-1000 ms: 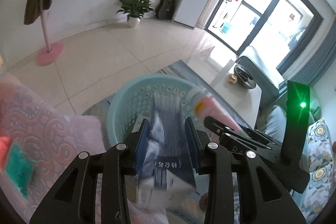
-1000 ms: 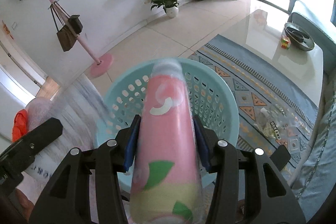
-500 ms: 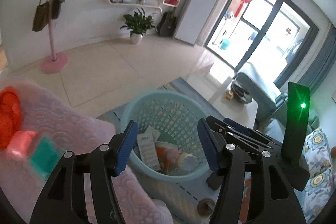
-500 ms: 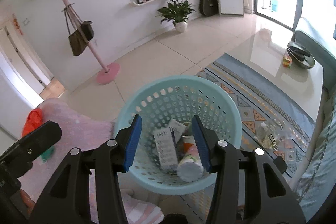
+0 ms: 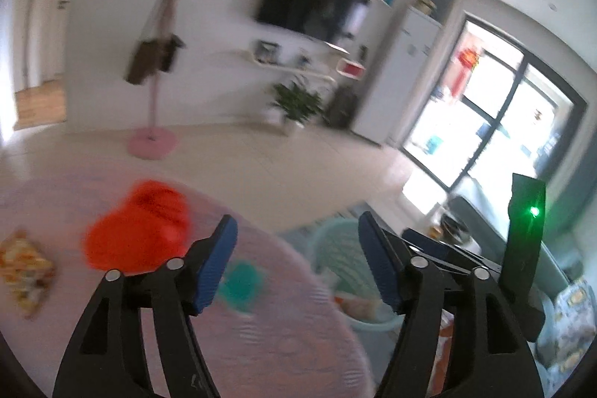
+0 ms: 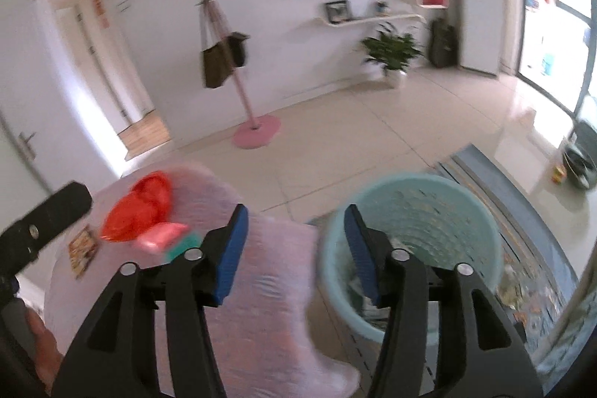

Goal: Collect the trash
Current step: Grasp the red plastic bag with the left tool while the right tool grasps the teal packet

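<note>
A pale blue perforated basket (image 6: 421,211) stands on the rug with dropped trash at its bottom; in the left wrist view the basket (image 5: 335,241) shows behind the table edge. On the round table with a pink cloth (image 6: 261,290) lie a red crumpled bag (image 6: 138,207), a pink packet (image 6: 160,234), a teal item (image 5: 242,282) and a yellow printed wrapper (image 5: 22,271). My left gripper (image 5: 296,260) hangs over the table edge, jaws opening, nothing between them. My right gripper (image 6: 294,245) hovers between table and basket, jaws opening and empty.
A pink coat stand (image 6: 257,129) with bags stands on the tiled floor behind. A potted plant (image 6: 391,55) sits by the TV wall. A glass coffee table with a dark bowl (image 6: 578,163) is at the right, a sofa edge beyond it.
A second ago each gripper held trash over the basket: the left a blue-white pack, the right a pink cup. Both were let go into the basket; both grippers rose and swung left toward the table.
</note>
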Action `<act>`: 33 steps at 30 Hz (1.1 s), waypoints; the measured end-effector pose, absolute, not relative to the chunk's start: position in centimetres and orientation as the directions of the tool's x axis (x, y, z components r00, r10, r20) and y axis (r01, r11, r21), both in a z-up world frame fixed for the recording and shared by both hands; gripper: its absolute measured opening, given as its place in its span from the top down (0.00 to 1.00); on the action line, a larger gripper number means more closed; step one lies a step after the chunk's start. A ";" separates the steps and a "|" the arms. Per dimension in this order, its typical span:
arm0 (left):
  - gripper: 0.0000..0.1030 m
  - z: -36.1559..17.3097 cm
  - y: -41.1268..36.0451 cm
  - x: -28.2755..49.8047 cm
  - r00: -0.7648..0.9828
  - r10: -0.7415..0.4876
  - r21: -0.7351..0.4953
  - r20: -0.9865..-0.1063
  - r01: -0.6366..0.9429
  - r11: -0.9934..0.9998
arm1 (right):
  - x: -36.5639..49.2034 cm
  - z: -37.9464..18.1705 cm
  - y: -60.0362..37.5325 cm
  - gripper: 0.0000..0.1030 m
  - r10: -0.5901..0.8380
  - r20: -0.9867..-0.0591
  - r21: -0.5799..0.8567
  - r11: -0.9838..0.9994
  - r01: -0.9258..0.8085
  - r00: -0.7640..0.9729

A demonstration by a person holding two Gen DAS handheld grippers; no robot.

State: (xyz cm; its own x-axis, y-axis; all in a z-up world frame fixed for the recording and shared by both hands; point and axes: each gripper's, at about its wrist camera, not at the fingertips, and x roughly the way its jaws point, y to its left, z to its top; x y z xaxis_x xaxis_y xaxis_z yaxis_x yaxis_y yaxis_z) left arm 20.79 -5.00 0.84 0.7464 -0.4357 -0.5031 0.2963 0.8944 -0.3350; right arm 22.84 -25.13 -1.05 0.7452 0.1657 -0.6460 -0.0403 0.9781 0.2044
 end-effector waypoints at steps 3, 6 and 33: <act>0.27 1.3 -0.8 20.2 0.794 -0.350 -0.322 -0.497 0.206 0.924 | 23.4 -0.4 -21.4 0.42 0.215 -0.633 0.185 0.975 -0.125 0.744; 0.26 0.9 3.7 20.4 0.812 -0.282 -0.336 -0.511 0.113 0.935 | 24.0 -0.4 -18.7 0.34 0.237 -0.635 0.167 0.971 -0.169 0.736; 0.37 -10.2 4.8 32.3 0.670 -0.308 -0.364 -0.675 0.060 0.929 | 26.1 -9.7 -13.8 0.50 0.262 -0.751 0.159 0.963 -0.220 0.606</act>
State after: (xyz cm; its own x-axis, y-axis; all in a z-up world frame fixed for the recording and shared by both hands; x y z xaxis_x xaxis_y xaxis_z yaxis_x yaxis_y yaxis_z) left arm 32.26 4.82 -10.18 0.6700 -0.3081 -0.6753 0.0602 0.9293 -0.3643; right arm 26.08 -13.84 -9.69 0.6056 0.2623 -0.7513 -0.2197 0.9625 0.1589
